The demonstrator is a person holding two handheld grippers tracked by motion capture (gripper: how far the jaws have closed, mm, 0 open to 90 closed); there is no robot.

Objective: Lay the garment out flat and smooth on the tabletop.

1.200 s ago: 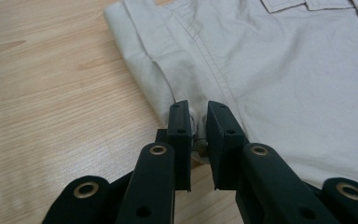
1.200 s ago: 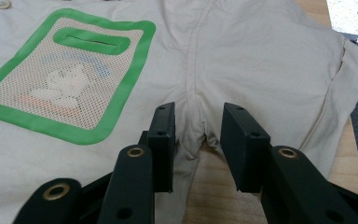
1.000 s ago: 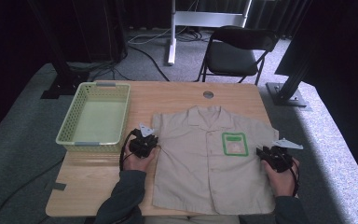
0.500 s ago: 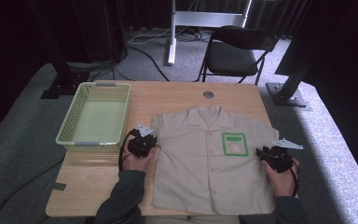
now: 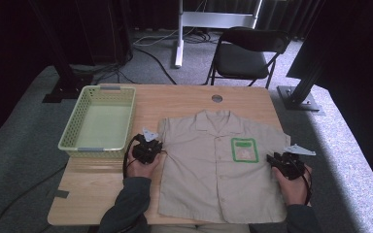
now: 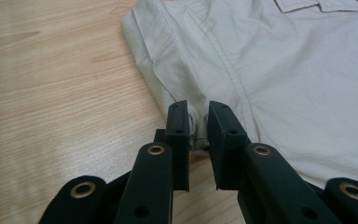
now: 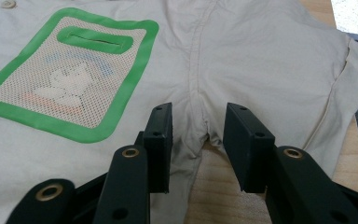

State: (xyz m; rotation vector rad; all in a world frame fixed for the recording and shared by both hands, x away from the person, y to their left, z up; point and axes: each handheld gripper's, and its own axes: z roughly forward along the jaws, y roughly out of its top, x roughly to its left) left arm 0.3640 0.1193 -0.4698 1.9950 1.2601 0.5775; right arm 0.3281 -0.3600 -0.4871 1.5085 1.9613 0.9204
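Shirt (image 5: 213,165): my left gripper (image 6: 198,128) pinches its armpit seam; right gripper (image 7: 196,133), jaws just widening, straddles the other armpit, gripping nothing. I judge the right must close next, before any fold.

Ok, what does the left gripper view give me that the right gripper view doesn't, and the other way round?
Left gripper view: the left gripper has its jaws nearly together, pinching a bunch of the shirt at the underarm, with the folded sleeve and bare table beside it.
Right gripper view: the right gripper has its jaws apart, straddling the underarm fold without pressing it; the green-bordered mesh pocket lies beyond.
Both: the beige shirt lying flat on the wooden table, and black jaws set at an underarm.
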